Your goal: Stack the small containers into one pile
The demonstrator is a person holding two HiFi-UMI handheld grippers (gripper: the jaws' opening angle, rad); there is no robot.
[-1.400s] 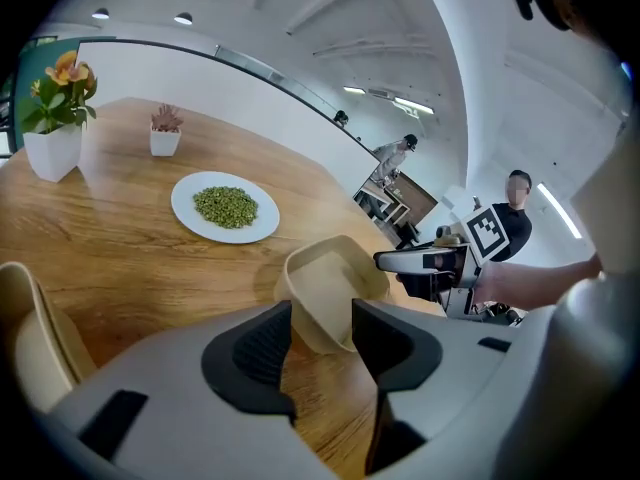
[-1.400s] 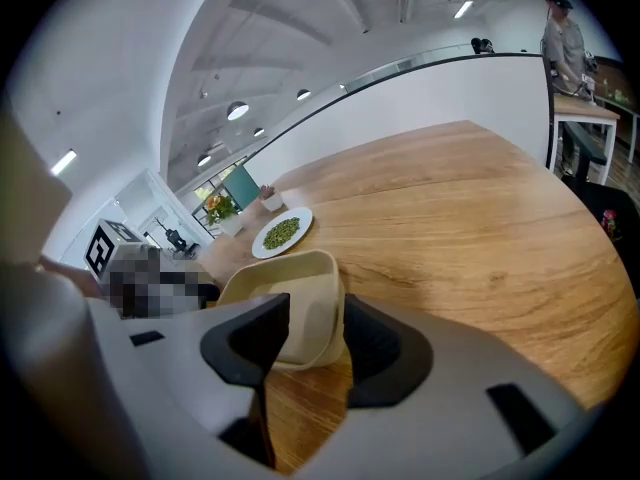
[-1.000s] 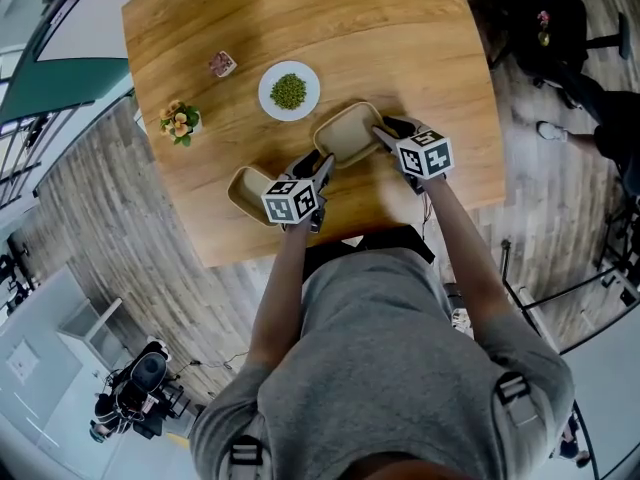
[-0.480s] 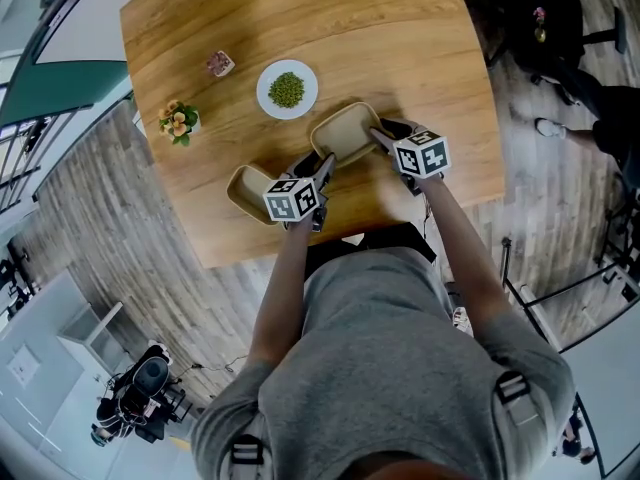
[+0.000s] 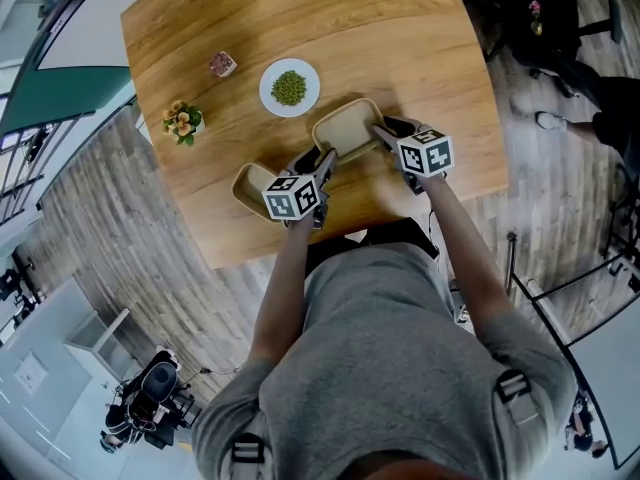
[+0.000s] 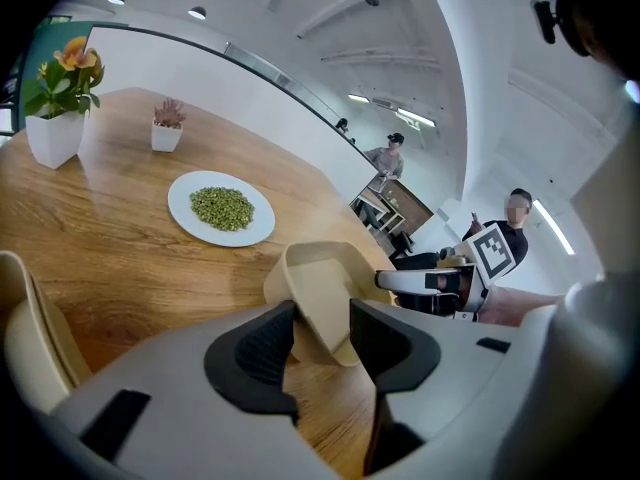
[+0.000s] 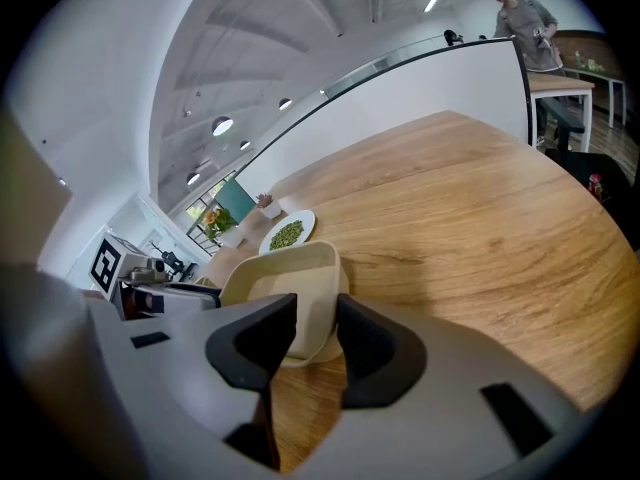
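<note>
A beige container point(image 5: 347, 128) sits tilted near the table's front, and both grippers meet on it. My left gripper point(image 5: 322, 161) has the container's near left corner point(image 6: 318, 283) between its jaws, and both pads touch the wall. My right gripper point(image 5: 383, 131) holds the right rim point(image 7: 290, 288); its jaws are closing, with the wall filling the gap between the pads. A second beige container point(image 5: 250, 181) lies on the table by the left gripper, and its edge point(image 6: 30, 353) shows at the far left of the left gripper view.
On the wooden table point(image 5: 400, 38), a white plate of green peas point(image 5: 289, 87) lies just beyond the held container. A potted flower point(image 5: 181, 121) and a small pink plant pot point(image 5: 222, 64) stand farther left. The table's front edge runs just below the grippers.
Both grippers and the tilted container keep their places; only the view shifts slightly.
</note>
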